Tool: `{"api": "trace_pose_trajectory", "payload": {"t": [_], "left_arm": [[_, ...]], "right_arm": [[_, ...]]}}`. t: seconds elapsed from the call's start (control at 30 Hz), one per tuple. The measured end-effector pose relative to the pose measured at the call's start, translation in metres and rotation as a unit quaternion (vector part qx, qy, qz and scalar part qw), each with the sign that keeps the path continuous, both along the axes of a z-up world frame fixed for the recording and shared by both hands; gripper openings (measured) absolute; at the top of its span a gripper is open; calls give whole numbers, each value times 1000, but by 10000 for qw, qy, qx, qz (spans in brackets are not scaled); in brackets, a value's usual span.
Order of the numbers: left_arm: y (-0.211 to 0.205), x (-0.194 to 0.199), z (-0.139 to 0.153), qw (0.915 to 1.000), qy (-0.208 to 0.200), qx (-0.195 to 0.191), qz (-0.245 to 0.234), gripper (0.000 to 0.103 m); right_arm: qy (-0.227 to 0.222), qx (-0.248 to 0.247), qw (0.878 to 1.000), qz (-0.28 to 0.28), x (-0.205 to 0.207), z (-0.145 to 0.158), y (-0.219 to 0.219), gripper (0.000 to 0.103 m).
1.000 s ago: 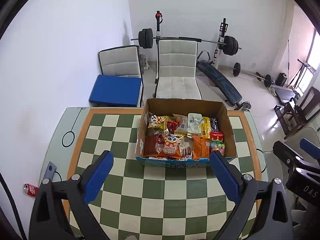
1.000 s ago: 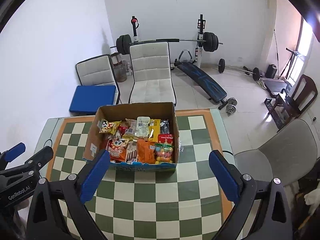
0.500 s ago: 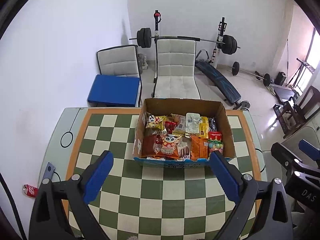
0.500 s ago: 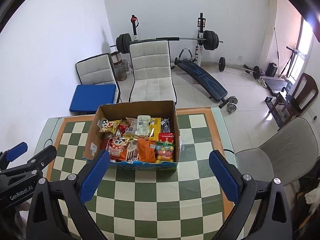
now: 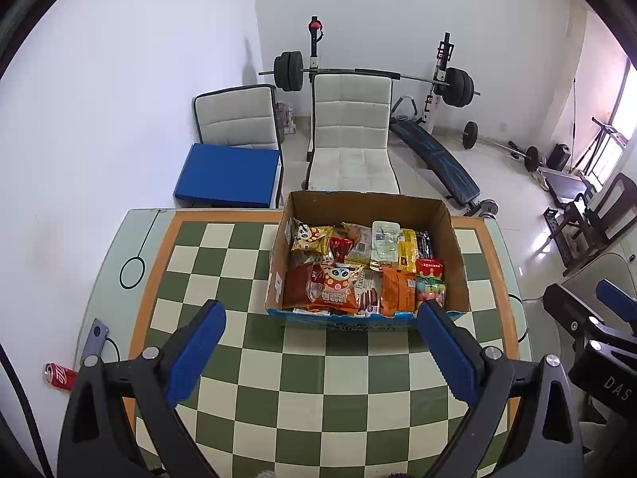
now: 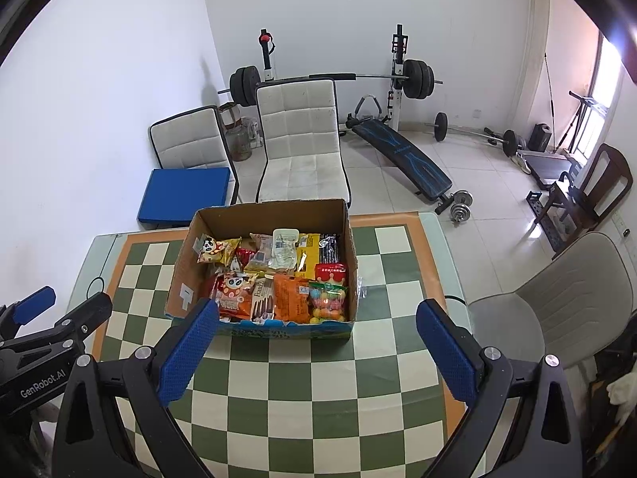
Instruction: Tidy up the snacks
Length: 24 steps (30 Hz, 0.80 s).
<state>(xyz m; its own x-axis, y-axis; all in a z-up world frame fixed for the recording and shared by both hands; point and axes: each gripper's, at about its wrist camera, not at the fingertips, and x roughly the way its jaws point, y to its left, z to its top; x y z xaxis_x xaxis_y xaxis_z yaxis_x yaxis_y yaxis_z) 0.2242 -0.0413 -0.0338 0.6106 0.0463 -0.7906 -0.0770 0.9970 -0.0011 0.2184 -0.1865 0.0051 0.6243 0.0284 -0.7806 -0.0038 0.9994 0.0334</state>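
An open cardboard box stands on the green-and-cream checkered table. Several snack packets fill it: a panda bag, an orange bag, a candy bag and a white tray pack. My left gripper hovers open above the table, short of the box's near wall, nothing between its fingers. My right gripper is open likewise, high over the table in front of the box. Each gripper appears at the other view's edge.
Two white chairs, one with a blue cushion, stand behind the table, with a barbell rack beyond. A grey chair is at the right. A red can lies on the floor at left.
Both views have drawn back and up slightly, so the box sits a little lower and smaller in frame. Both grippers stay open; the snacks have not moved.
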Motion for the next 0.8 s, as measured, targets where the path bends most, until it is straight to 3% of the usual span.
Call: {"api": "trace_pose_trajectory", "payload": {"t": [0.8], "left_arm": [[-4,-2,-1,9998,14,173,-34,99]], "right_arm": [[25,55,9999,-102,-5,0,-4,101]]}}
